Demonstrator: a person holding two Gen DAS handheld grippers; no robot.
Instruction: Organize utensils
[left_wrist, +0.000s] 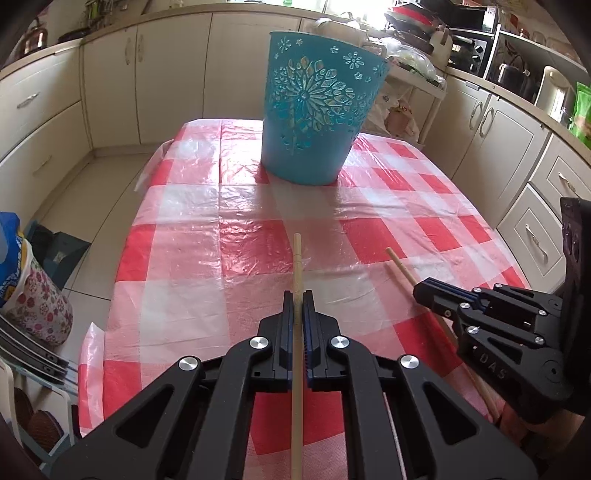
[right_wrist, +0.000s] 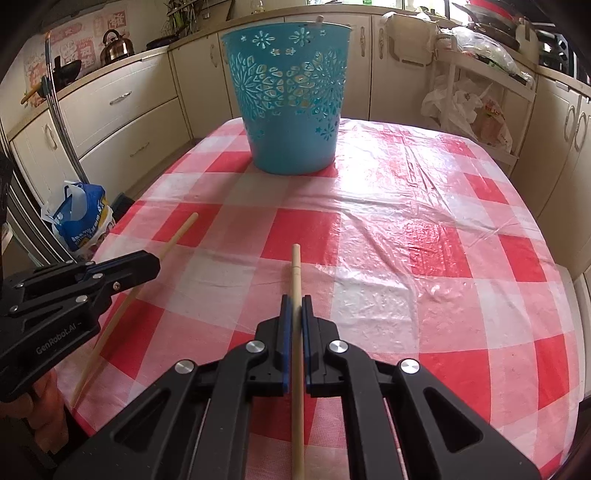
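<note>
My left gripper (left_wrist: 297, 295) is shut on a wooden chopstick (left_wrist: 297, 266) that runs along its fingers and pokes out ahead, above the checked tablecloth. My right gripper (right_wrist: 295, 299) is shut on a second wooden chopstick (right_wrist: 295, 273) the same way. Each gripper shows in the other's view: the right one (left_wrist: 424, 290) with its chopstick (left_wrist: 400, 267), the left one (right_wrist: 151, 264) with its chopstick (right_wrist: 181, 232). A teal cut-out basket (left_wrist: 314, 110) stands upright at the table's far end, well ahead of both grippers; it also shows in the right wrist view (right_wrist: 290, 99).
The table (left_wrist: 388, 236) has a red-and-white plastic cover. Cream kitchen cabinets (left_wrist: 513, 147) ring the room. A blue bag (right_wrist: 79, 218) sits on the floor to the left. A white rack with bags (right_wrist: 476, 107) stands at the back right.
</note>
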